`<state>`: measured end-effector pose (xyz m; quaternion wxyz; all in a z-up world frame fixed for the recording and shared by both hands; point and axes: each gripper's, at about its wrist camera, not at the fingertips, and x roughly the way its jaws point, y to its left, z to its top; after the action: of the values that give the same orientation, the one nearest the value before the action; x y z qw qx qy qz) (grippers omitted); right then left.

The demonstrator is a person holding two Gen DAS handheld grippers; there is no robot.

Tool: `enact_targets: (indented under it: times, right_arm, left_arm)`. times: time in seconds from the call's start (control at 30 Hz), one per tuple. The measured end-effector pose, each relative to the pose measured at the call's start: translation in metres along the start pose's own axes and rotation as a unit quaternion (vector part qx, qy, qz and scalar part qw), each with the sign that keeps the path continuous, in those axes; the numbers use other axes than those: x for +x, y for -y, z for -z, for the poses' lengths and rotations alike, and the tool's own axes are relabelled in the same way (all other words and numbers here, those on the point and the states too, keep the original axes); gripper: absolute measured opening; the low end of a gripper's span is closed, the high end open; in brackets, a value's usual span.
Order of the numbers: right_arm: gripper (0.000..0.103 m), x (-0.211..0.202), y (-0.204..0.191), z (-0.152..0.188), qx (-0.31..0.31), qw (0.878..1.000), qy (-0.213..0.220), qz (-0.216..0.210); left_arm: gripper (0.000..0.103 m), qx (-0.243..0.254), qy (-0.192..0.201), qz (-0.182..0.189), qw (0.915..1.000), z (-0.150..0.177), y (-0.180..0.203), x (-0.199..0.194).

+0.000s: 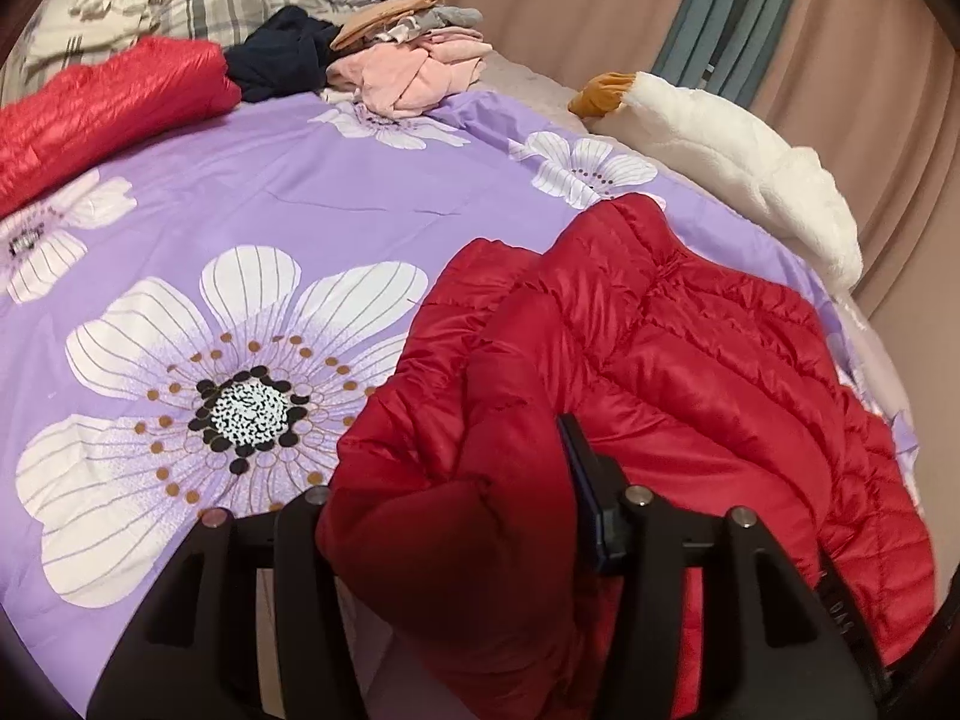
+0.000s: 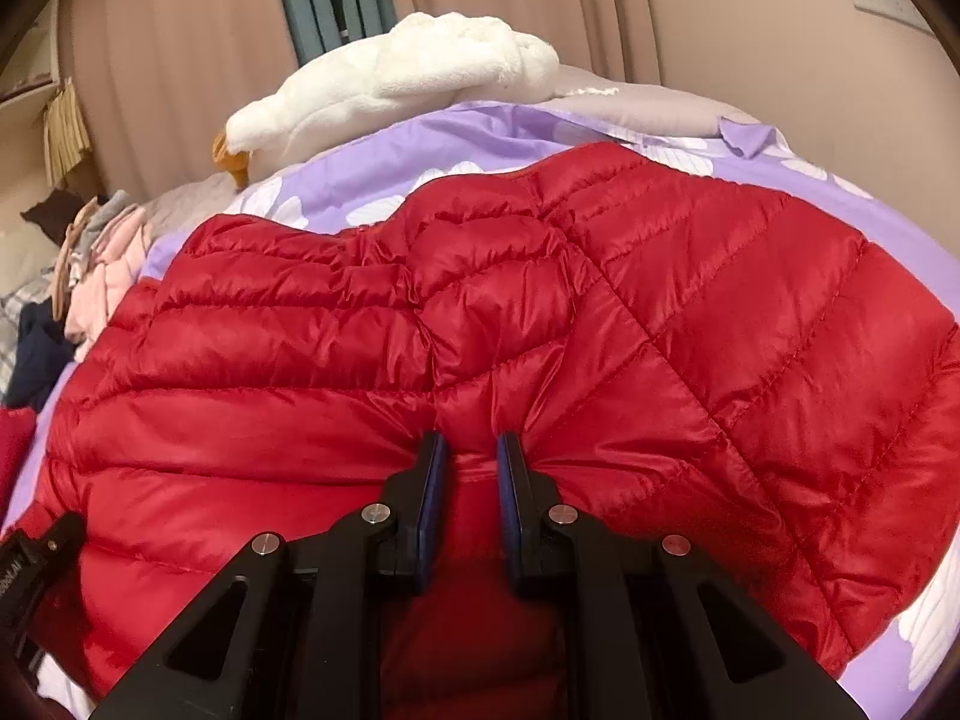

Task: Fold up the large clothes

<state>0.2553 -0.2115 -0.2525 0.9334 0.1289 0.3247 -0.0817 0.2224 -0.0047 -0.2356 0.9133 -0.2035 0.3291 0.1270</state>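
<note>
A red quilted down jacket (image 1: 690, 360) lies spread on the purple flowered bedspread (image 1: 300, 192) at the lower right of the left wrist view. My left gripper (image 1: 450, 510) is shut on a thick bunched fold of its near edge. The fabric bulges over and hides the left finger, and only the right finger (image 1: 579, 480) shows. In the right wrist view the jacket (image 2: 660, 312) fills most of the frame. My right gripper (image 2: 472, 459) is shut on a narrow pinch of its near hem, with the blue pads close together.
A second red jacket (image 1: 108, 102) lies folded at the far left. A pile of pink, grey and navy clothes (image 1: 408, 66) sits at the bed's far side by plaid pillows (image 1: 210, 6). A white plush goose (image 2: 390, 78) lies along the far edge before pink curtains (image 2: 180, 60).
</note>
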Motion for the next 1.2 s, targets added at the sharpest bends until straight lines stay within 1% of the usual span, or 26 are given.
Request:
enact_targets:
  times: [0.07, 0.13, 0.2, 0.27, 0.3, 0.37, 0.4, 0.47, 0.5, 0.53, 0.57, 0.6, 0.63, 0.67, 0.73, 0.77, 0.83, 0.93, 1.0, 1.07, 1.13, 1.17, 1.2]
  right_arm:
    - [0.014, -0.005, 0.001, -0.004, -0.01, 1.0, 0.0, -0.008]
    - [0.014, -0.013, 0.004, -0.009, -0.022, 1.0, 0.004, -0.011]
    - [0.014, -0.026, 0.012, -0.015, -0.01, 1.0, 0.023, 0.006]
    - [0.014, -0.032, 0.02, -0.019, 0.006, 0.999, 0.028, 0.014]
    - [0.014, -0.032, 0.023, -0.02, 0.01, 1.0, 0.025, 0.017]
    - [0.014, -0.023, 0.027, -0.017, 0.004, 1.0, 0.011, 0.02]
    - [0.014, -0.017, 0.029, -0.012, 0.0, 1.0, 0.01, 0.018]
    - [0.014, -0.005, 0.03, -0.002, -0.004, 1.0, 0.009, 0.015]
    - [0.014, -0.003, 0.028, -0.003, -0.005, 1.0, 0.003, 0.016]
    - [0.014, -0.002, 0.028, -0.003, -0.006, 1.0, 0.0, 0.015]
    - [0.014, -0.002, 0.029, -0.003, -0.004, 1.0, -0.003, 0.009]
    - [0.014, -0.002, 0.031, -0.003, 0.001, 1.0, -0.004, 0.002]
    - [0.014, -0.001, 0.034, -0.003, 0.008, 1.0, -0.006, -0.007]
    - [0.014, -0.001, 0.036, -0.003, 0.014, 1.0, -0.008, -0.014]
    - [0.014, -0.002, 0.039, -0.004, 0.022, 0.999, -0.01, -0.024]
    - [0.014, -0.003, 0.039, -0.004, 0.02, 0.999, -0.009, -0.024]
    - [0.014, -0.004, 0.035, -0.003, 0.009, 1.0, -0.009, -0.016]
    - [0.014, -0.004, 0.033, -0.003, 0.001, 1.0, -0.004, 0.006]
    - [0.014, -0.005, 0.036, -0.004, 0.013, 1.0, -0.002, 0.012]
    - [0.014, -0.007, 0.041, -0.007, 0.031, 0.999, -0.001, 0.019]
    - [0.014, -0.008, 0.047, -0.01, 0.046, 0.999, 0.0, 0.024]
    - [0.014, -0.007, 0.05, -0.01, 0.052, 0.998, 0.0, 0.022]
    - [0.014, -0.007, 0.053, -0.01, 0.06, 0.998, -0.001, 0.017]
  left_arm:
    - [0.052, 0.003, 0.0, 0.0, 1.0, 0.001, -0.001, 0.0]
    - [0.052, -0.007, -0.007, 0.006, 0.9999, 0.0, -0.005, 0.002]
    - [0.052, -0.016, -0.014, 0.011, 0.9997, -0.002, -0.009, 0.004]
    - [0.055, -0.014, -0.016, 0.009, 0.9997, -0.002, -0.009, 0.005]
    - [0.058, -0.011, -0.018, 0.004, 0.9998, -0.002, -0.008, 0.006]
    - [0.07, -0.013, -0.028, 0.003, 0.9995, -0.002, -0.007, 0.01]
    - [0.073, -0.017, -0.039, 0.013, 0.999, -0.002, -0.009, 0.015]
    - [0.073, -0.05, -0.074, 0.063, 0.994, -0.004, -0.017, 0.026]
    - [0.069, -0.069, -0.084, 0.083, 0.9906, -0.006, -0.021, 0.029]
    - [0.059, -0.082, -0.091, 0.101, 0.9874, -0.008, -0.023, 0.03]
    - [0.056, -0.086, -0.095, 0.114, 0.9852, -0.01, -0.021, 0.029]
    - [0.054, -0.079, -0.091, 0.111, 0.9865, -0.012, -0.018, 0.027]
    - [0.049, -0.065, -0.085, 0.104, 0.9889, -0.013, -0.012, 0.024]
    - [0.046, -0.039, -0.071, 0.091, 0.9925, -0.013, -0.002, 0.017]
    - [0.037, 0.015, -0.035, 0.07, 0.9968, -0.013, 0.016, 0.001]
    - [0.036, 0.041, -0.011, 0.065, 0.997, -0.012, 0.026, -0.01]
    - [0.036, 0.064, 0.021, 0.062, 0.9958, -0.012, 0.037, -0.025]
    - [0.036, 0.07, 0.063, 0.063, 0.9936, -0.015, 0.054, -0.051]
    - [0.036, 0.082, 0.089, 0.063, 0.9906, -0.013, 0.066, -0.069]
    - [0.036, 0.108, 0.121, 0.065, 0.9846, -0.003, 0.079, -0.089]
    - [0.036, 0.137, 0.151, 0.065, 0.9768, 0.005, 0.092, -0.1]
    - [0.036, 0.164, 0.173, 0.055, 0.9697, 0.011, 0.102, -0.105]
    - [0.036, 0.179, 0.184, 0.044, 0.9654, 0.015, 0.11, -0.106]
